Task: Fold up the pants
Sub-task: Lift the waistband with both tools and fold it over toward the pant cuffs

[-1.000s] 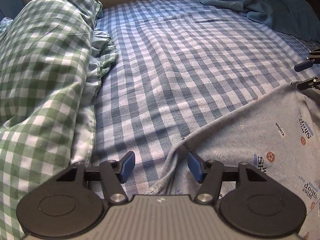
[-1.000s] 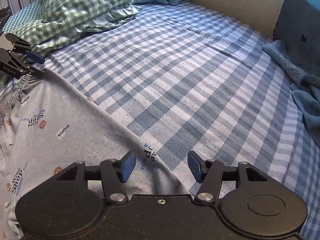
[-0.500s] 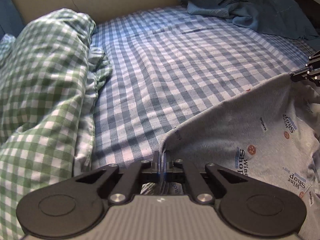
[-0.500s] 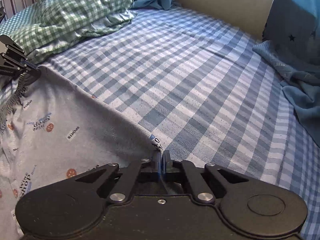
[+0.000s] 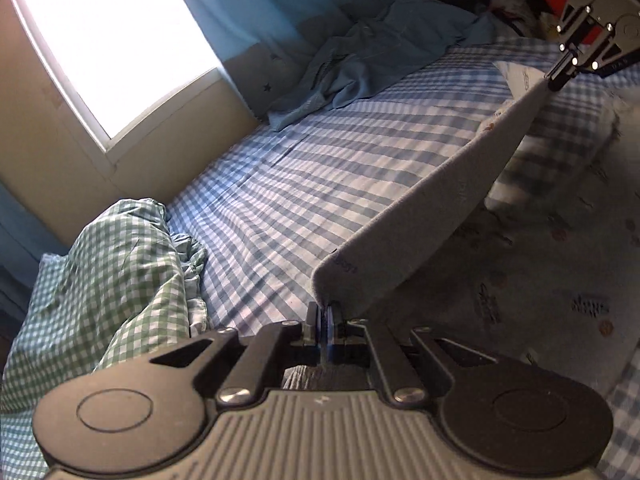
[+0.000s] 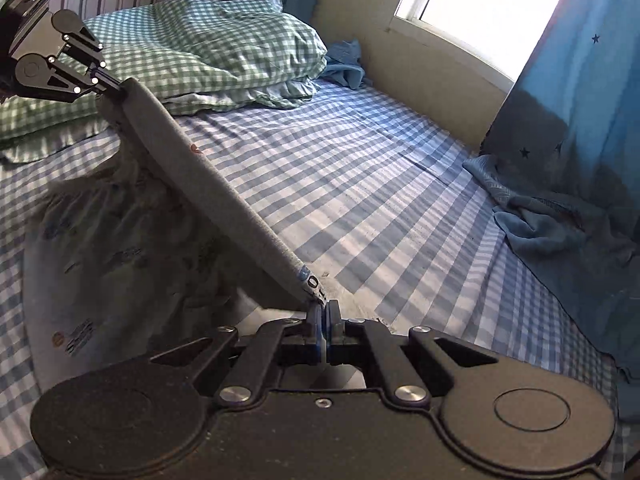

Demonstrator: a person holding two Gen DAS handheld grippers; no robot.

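Both tools are clamped tight on the grey printed pants (image 5: pixel 420 216), one at each end of a lifted edge! The left gripper (image 5: pixel 323 326) pinches one corner, the right gripper (image 6: pixel 322 322) the other, and the cloth between them is stretched taut in the air above the blue checked bed (image 6: pixel 360 184). The rest of the pants hangs down and lies rumpled at the bed's near edge. A green checked pillow (image 6: pixel 224 52) sits at the head end, and a blue blanket (image 5: pixel 360 68) is heaped along the window side.
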